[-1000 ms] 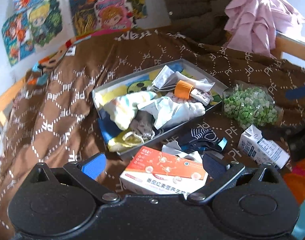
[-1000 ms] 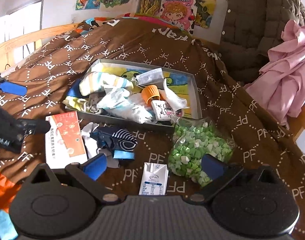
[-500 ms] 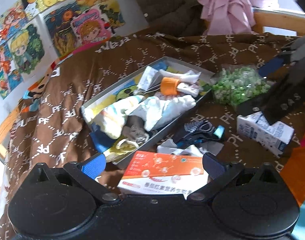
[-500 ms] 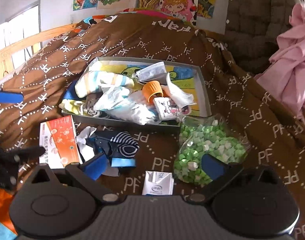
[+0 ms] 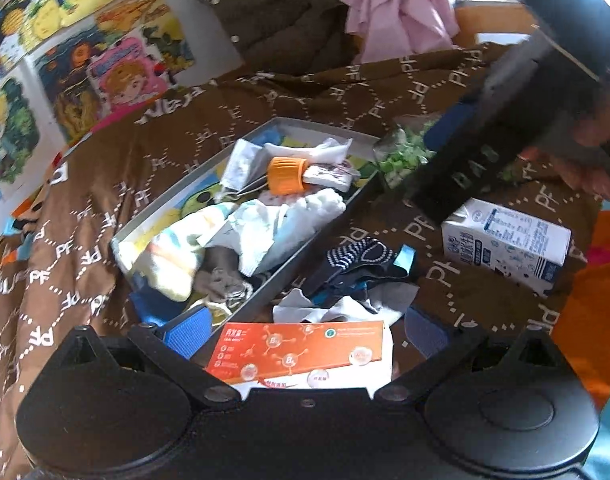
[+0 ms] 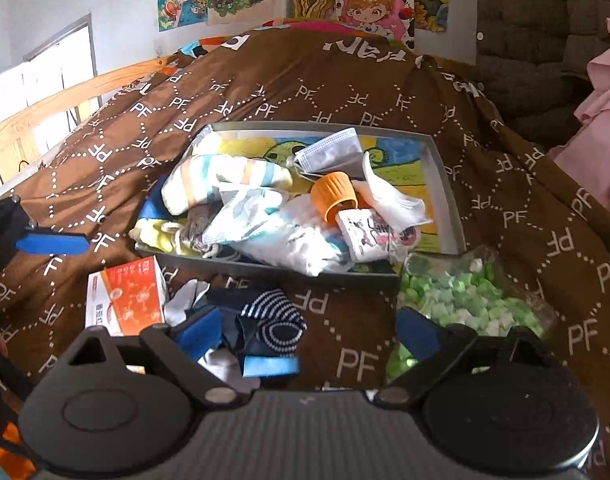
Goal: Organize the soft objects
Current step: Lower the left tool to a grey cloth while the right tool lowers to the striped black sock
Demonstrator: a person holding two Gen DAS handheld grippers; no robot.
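A grey shallow box (image 5: pixel 347 210) (image 6: pixel 451 184) on the brown bedspread holds pale socks (image 6: pixel 221 178), a face mask (image 6: pixel 333 154) and an orange cap (image 6: pixel 331 196). In front of it lies a dark striped sock pile (image 5: pixel 357 258) (image 6: pixel 275 326). My left gripper (image 5: pixel 305 330) stands open over an orange and white medicine box (image 5: pixel 305 354), which sits between its blue pads untouched. My right gripper (image 6: pixel 308 336) hangs over the striped sock with its jaws closing; the sock lies between the pads, which do not press on it.
A bag of green pieces (image 6: pixel 465 300) lies right of the box, and a white milk carton (image 5: pixel 505 242) lies nearer. A pink garment (image 5: pixel 401 8) and a dark coat hang behind. A wooden bed rail (image 6: pixel 65 96) runs along the left.
The right gripper has come in from the right over the green bag and carton toward the striped sock. The left gripper has sunk and rolled over the orange box.
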